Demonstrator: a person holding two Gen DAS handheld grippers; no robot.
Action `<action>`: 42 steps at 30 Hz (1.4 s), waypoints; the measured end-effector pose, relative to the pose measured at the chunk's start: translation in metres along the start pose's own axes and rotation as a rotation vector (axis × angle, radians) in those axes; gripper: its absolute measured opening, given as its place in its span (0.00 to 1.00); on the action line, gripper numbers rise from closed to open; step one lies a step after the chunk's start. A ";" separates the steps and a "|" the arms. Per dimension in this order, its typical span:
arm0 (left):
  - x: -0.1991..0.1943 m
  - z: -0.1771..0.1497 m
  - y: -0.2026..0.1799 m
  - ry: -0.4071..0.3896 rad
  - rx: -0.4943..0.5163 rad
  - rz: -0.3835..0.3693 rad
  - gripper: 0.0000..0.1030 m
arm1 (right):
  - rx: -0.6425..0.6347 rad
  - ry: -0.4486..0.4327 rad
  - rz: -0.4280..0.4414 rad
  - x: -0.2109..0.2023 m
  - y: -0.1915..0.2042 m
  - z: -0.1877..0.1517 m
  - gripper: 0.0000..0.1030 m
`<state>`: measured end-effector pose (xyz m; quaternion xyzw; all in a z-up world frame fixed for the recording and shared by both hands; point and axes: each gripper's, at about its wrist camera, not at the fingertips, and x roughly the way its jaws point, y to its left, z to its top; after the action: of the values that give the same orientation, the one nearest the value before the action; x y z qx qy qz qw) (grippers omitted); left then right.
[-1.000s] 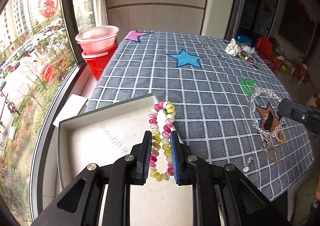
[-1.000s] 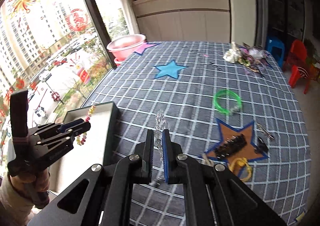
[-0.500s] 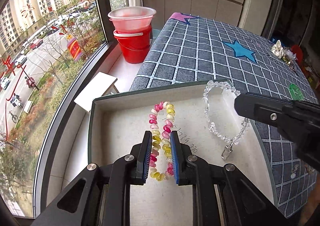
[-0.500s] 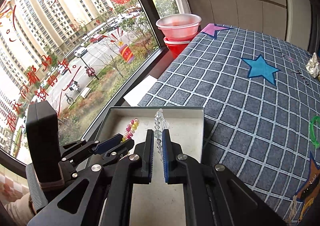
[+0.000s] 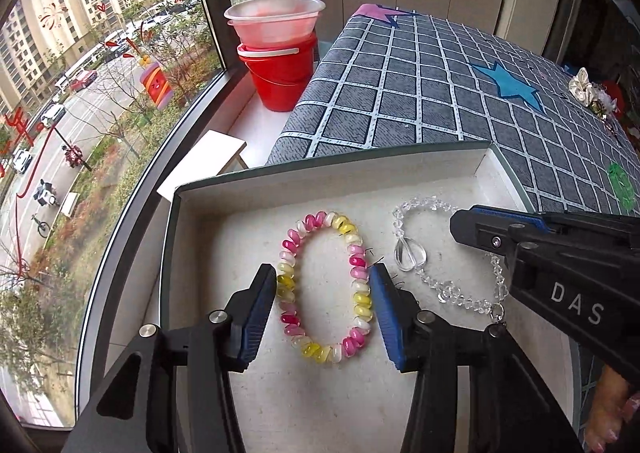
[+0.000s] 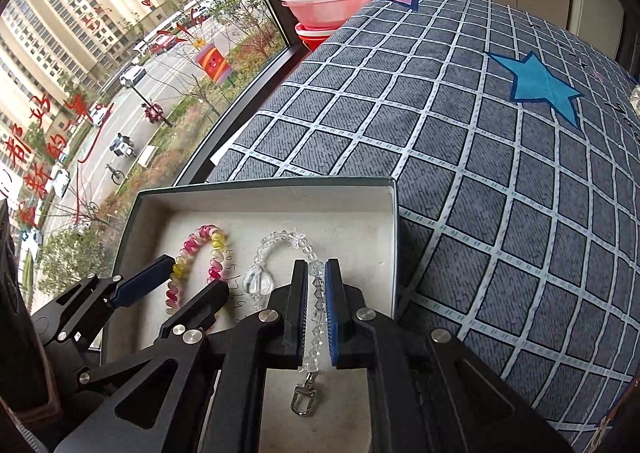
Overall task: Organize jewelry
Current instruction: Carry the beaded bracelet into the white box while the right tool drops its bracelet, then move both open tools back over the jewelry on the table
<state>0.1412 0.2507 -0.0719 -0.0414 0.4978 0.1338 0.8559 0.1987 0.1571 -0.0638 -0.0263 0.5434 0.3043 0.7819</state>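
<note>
Both grippers tilt steeply down into the open box [image 5: 328, 177], a shallow white-lined tray with a dark green rim that sits at the window-side near corner of the checked table cover [image 5: 420, 93]. The left gripper [image 5: 325, 295] is low over the box floor, its jaws having just been opening; they now stand at a moderate width, one blue pad on each outer side of the pink-and-yellow bead bracelet [image 5: 326, 287], with the right pad close against the beads and the left pad a little clear, neither pressing. That bracelet lies flat as an oval on the box floor, toward the box's window-side half. The right gripper [image 6: 316, 295] comes in from the table side, nearly level with the left one and just beside it, jaws narrow and clamped on one strand of the clear crystal bracelet [image 6: 288, 249]. The crystal loop lies on the floor toward the far wall, its large clear bead [image 6: 259, 281] lying between the two grippers and its metal clasp [image 6: 303, 399] trailing below the jaws near the box's near edge. A bit of the person's right hand [image 5: 608, 413] shows under the right gripper's body at the lower right of the left view. A red bucket [image 5: 282, 79] with a pale basin on top stands on the window sill past the box.
</note>
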 end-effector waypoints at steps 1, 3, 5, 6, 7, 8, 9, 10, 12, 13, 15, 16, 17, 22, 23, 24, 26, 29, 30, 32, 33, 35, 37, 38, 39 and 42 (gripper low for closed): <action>0.000 0.000 0.000 0.000 0.003 0.004 0.54 | -0.005 -0.002 -0.004 0.001 0.000 0.000 0.09; 0.000 0.000 -0.001 0.000 0.007 0.006 0.54 | -0.010 -0.002 -0.002 0.001 0.003 0.002 0.20; -0.001 0.000 -0.002 0.003 0.009 0.004 0.54 | -0.011 -0.014 0.014 -0.005 0.006 0.003 0.41; -0.002 -0.001 -0.002 0.004 0.010 0.001 0.55 | -0.014 -0.027 0.015 -0.010 0.009 0.004 0.53; -0.002 -0.001 -0.003 0.006 0.011 -0.001 0.55 | -0.018 -0.042 0.023 -0.016 0.011 0.005 0.56; -0.003 -0.001 -0.003 0.008 0.012 -0.002 0.55 | -0.020 -0.055 0.023 -0.021 0.012 0.006 0.58; -0.004 -0.002 -0.003 0.013 0.011 -0.003 0.55 | -0.019 -0.070 0.024 -0.027 0.012 0.006 0.58; -0.004 -0.002 -0.003 0.016 0.008 -0.008 0.55 | -0.015 -0.082 0.027 -0.033 0.012 0.007 0.59; -0.006 -0.002 -0.003 0.020 0.000 -0.019 0.63 | 0.005 -0.109 0.032 -0.046 0.008 0.007 0.66; -0.007 -0.002 -0.003 0.016 -0.005 -0.021 0.87 | 0.016 -0.125 0.033 -0.053 0.005 0.007 0.68; -0.016 -0.003 -0.002 -0.027 -0.014 -0.002 1.00 | 0.028 -0.151 0.029 -0.066 -0.001 0.005 0.71; -0.021 -0.003 -0.003 -0.048 -0.012 0.006 1.00 | 0.034 -0.163 0.026 -0.073 -0.004 0.003 0.73; -0.025 -0.003 -0.003 -0.056 -0.009 0.003 1.00 | 0.039 -0.173 0.024 -0.079 -0.007 0.001 0.77; -0.042 -0.003 -0.005 -0.079 -0.016 -0.022 1.00 | 0.066 -0.204 0.020 -0.104 -0.022 -0.015 0.79; -0.046 -0.004 -0.006 -0.089 -0.012 -0.023 1.00 | 0.075 -0.214 0.021 -0.110 -0.025 -0.020 0.79; -0.051 -0.005 -0.008 -0.097 -0.008 -0.023 1.00 | 0.085 -0.224 0.026 -0.116 -0.028 -0.025 0.80; -0.059 -0.007 -0.011 -0.106 0.001 -0.032 1.00 | 0.107 -0.244 0.033 -0.126 -0.037 -0.034 0.90; -0.070 -0.009 -0.022 -0.119 0.023 -0.043 1.00 | 0.145 -0.279 0.032 -0.145 -0.052 -0.051 0.90; -0.074 -0.010 -0.027 -0.129 0.031 -0.040 1.00 | 0.159 -0.286 0.033 -0.149 -0.058 -0.055 0.90; -0.082 -0.011 -0.038 -0.146 0.053 -0.046 1.00 | 0.189 -0.303 0.032 -0.159 -0.070 -0.066 0.90; -0.084 -0.012 -0.044 -0.149 0.067 -0.058 1.00 | 0.201 -0.312 0.027 -0.163 -0.075 -0.072 0.91; -0.089 -0.013 -0.057 -0.149 0.092 -0.076 1.00 | 0.226 -0.339 0.015 -0.174 -0.088 -0.083 1.00; -0.092 -0.015 -0.072 -0.142 0.118 -0.097 1.00 | 0.254 -0.368 0.010 -0.182 -0.100 -0.095 1.00; -0.093 -0.016 -0.080 -0.134 0.137 -0.119 1.00 | 0.266 -0.365 0.006 -0.188 -0.106 -0.103 1.00; -0.094 -0.016 -0.090 -0.127 0.155 -0.136 1.00 | 0.277 -0.353 -0.004 -0.191 -0.111 -0.108 1.00; -0.099 -0.022 -0.114 -0.121 0.197 -0.169 1.00 | 0.297 -0.321 -0.057 -0.199 -0.129 -0.125 1.00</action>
<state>0.1073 0.1176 -0.0043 0.0094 0.4507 0.0140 0.8925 0.1146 -0.0836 0.0203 0.1227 0.4498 0.1986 0.8621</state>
